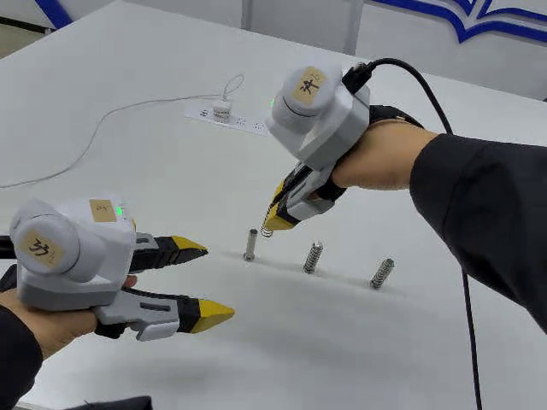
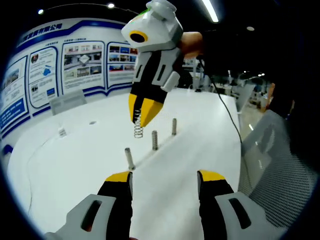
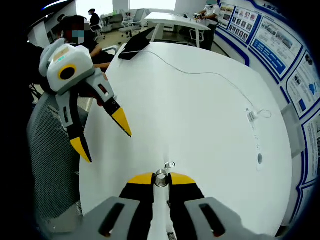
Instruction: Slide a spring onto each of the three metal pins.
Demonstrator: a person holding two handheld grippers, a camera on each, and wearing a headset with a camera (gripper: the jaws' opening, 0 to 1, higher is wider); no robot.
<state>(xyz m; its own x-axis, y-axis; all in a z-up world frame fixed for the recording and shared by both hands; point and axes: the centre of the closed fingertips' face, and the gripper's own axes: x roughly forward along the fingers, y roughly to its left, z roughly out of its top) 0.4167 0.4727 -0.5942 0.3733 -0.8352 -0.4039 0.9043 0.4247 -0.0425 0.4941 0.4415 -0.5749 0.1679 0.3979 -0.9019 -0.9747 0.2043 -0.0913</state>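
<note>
The right claw (image 1: 278,219) pinches a small coiled steel spring (image 1: 267,231), which hangs from its yellow tips just beside the top of the bare pin (image 1: 250,244). To that claw's right stand two spring-covered pins (image 1: 313,257). The left claw (image 1: 212,282) gapes wide, well apart from the right one, with bare white desk (image 1: 154,162) all round it.

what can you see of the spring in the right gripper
The spring is a small coil of bright grey metal, pinched at its upper end between the yellow tips of the right gripper. It hangs roughly upright, free end down, above the white table and close beside the bare pin, not yet on it.
</note>
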